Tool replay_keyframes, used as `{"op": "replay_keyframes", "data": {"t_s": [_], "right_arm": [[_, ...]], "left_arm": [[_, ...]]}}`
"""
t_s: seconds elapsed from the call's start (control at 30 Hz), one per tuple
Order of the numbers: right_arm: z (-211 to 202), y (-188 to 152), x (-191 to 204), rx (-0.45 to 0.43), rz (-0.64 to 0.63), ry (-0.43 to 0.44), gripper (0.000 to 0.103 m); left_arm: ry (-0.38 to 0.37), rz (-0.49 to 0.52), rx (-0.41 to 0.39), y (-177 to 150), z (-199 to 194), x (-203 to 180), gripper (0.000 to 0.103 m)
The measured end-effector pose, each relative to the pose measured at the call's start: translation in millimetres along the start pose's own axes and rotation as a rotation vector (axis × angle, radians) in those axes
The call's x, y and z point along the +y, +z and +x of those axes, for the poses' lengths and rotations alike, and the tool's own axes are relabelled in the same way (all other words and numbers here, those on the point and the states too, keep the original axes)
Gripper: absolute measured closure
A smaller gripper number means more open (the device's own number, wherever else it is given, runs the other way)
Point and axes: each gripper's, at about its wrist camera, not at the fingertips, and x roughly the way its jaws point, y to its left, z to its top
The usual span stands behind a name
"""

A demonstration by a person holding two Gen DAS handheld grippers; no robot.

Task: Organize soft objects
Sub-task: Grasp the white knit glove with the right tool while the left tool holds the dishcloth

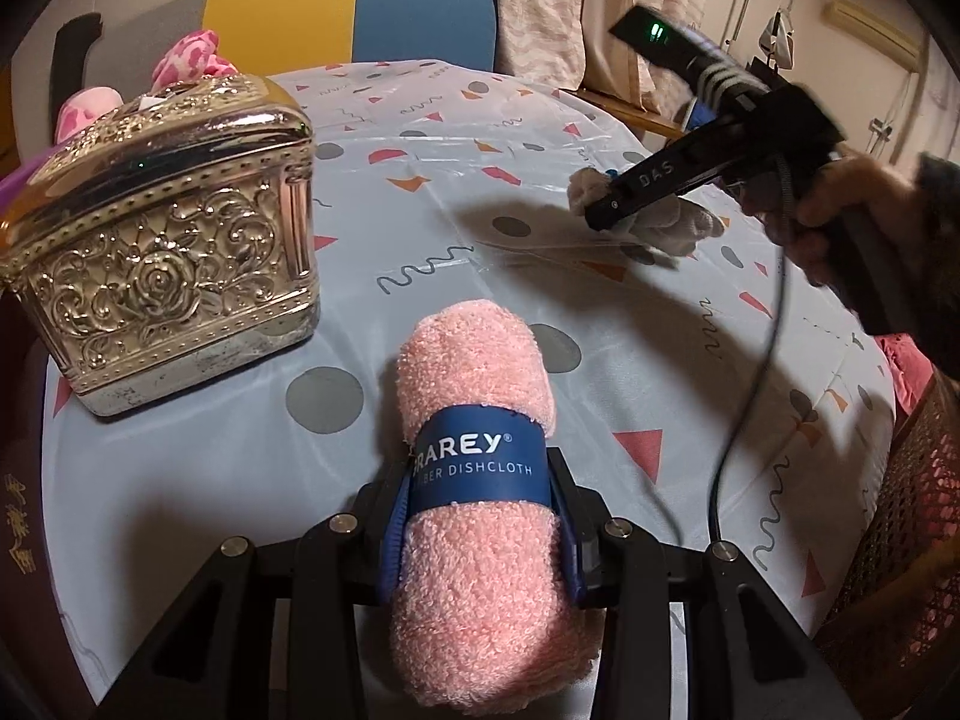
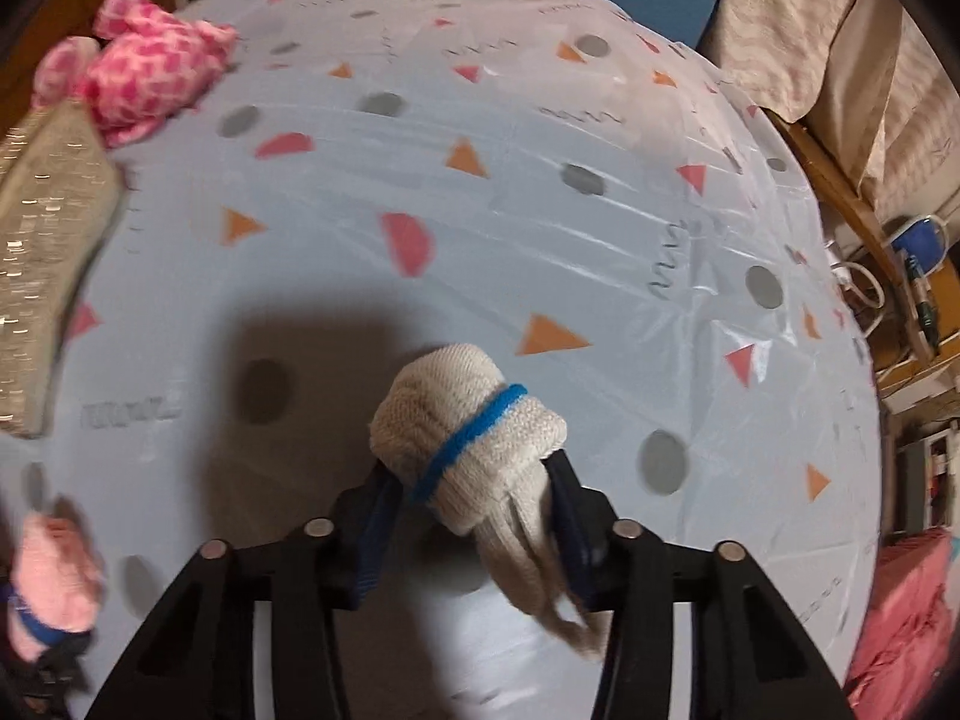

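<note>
The pink dishcloth [image 1: 480, 480] sits pinched in our left gripper [image 1: 480, 516]; the right gripper [image 2: 474, 510] clamps a rolled glove [image 2: 468, 432] above the tabletop [image 2: 540, 240]. Neither is placed yet; the silver box [image 1: 168, 240] stands closed.

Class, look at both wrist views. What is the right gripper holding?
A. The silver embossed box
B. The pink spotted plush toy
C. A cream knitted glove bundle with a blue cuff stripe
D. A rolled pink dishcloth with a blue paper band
C: the right gripper is shut on the cream knitted glove bundle, while the left gripper holds the pink dishcloth.
</note>
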Motion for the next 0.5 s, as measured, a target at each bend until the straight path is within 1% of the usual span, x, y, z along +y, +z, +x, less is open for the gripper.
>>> {"op": "replay_keyframes", "data": {"t_s": [0.03, 0.13, 0.23, 0.3, 0.33, 0.4, 0.5], "right_arm": [[-6, -2, 8, -0.001, -0.002, 0.015, 0.056], [-23, -14, 36, 0.005, 0.0, 0.11, 0.056], [-30, -27, 62, 0.029, -0.005, 0.156, 0.056], [-32, -38, 81, 0.033, -0.01, 0.202, 0.056], [-30, -43, 88, 0.038, -0.009, 0.208, 0.054], [-25, -48, 93, 0.024, 0.007, 0.183, 0.053], [-22, -50, 92, 0.007, 0.04, 0.195, 0.052]], "left_arm": [[-0.004, -0.005, -0.001, 0, 0, 1, 0.062], [-0.009, -0.005, 0.0, -1, -2, 2, 0.062], [-0.019, -0.022, 0.011, 0, -4, 4, 0.063], [-0.038, -0.043, 0.022, 1, -6, 9, 0.065], [-0.044, -0.05, 0.025, 1, -8, 10, 0.066], [-0.049, -0.05, 0.027, -2, -12, 11, 0.067], [-0.043, -0.064, 0.026, -6, -18, 12, 0.067]]}}
